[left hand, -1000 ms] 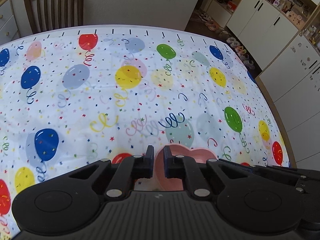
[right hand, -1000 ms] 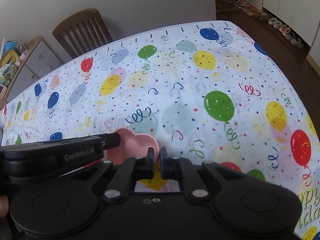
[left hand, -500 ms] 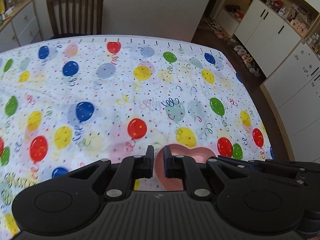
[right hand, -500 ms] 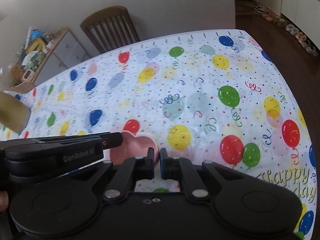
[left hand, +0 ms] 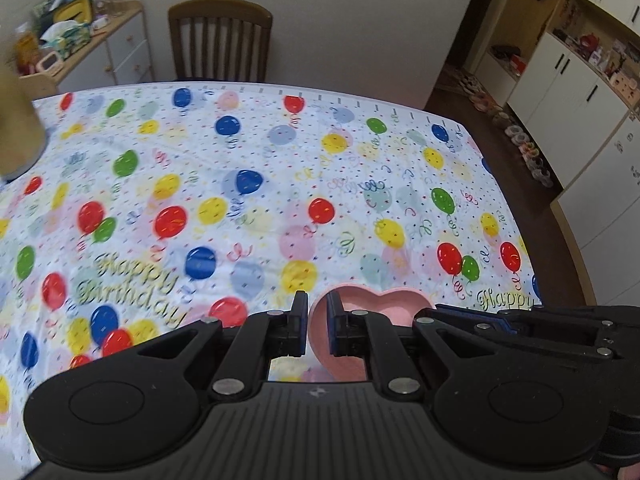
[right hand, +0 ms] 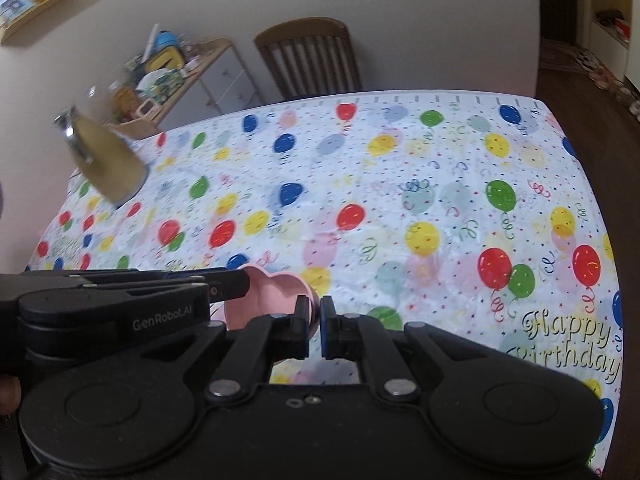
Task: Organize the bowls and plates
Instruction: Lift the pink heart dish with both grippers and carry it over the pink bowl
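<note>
1. The table (left hand: 280, 184), under a white cloth printed with coloured balloons and gold "Happy Birthday" lettering, fills most of both views.
2. A wooden chair (left hand: 220, 40) stands at the table's far edge, against the wall.
3. A light wood cabinet (left hand: 100, 44) with a cluttered top sits to the left of the chair.
4. A blurred yellowish jug-like object (right hand: 108, 160) stands near the table's far left corner.
5. The left gripper (left hand: 317, 330) is closed on the left rim of the bowl: one finger sits inside the bowl and the other outside, with the wall pinched between them.
6. The right gripper (right hand: 315, 326) is clamped on the bowl's right rim, its fingers nearly together on the pink edge.
7. The pink heart-shaped bowl (left hand: 376, 306) sits between the two grippers, just in front of both, held from opposite sides. The pictures do not show whether its bottom touches the cloth. In the right wrist view the left gripper's arm crosses the bowl's left side.
</note>
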### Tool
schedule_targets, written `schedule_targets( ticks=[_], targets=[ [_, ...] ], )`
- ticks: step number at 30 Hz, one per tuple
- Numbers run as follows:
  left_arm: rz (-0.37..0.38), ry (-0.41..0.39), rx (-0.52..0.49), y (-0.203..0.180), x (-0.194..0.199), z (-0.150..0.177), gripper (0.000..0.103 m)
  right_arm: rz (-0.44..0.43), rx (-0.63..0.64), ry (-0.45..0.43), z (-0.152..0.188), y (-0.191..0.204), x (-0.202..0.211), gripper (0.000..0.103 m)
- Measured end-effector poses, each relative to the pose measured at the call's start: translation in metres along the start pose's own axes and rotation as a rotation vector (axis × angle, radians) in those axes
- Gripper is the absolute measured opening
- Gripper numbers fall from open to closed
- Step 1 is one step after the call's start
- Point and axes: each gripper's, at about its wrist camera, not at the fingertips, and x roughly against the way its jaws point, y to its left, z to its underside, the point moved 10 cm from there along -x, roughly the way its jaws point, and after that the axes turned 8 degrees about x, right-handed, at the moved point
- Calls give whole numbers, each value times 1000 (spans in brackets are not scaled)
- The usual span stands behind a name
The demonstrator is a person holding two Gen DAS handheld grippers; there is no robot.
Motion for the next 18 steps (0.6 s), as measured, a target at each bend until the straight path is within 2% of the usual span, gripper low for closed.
schedule_targets(
  ticks=[9,18],
  targets=[
    [-74,-24,82,50,44,35,9,-92,118,26,23,63,12,4],
    [-96,27,127,95,46,68,9,-134,167,80,47,106,-1,4]
  ],
)
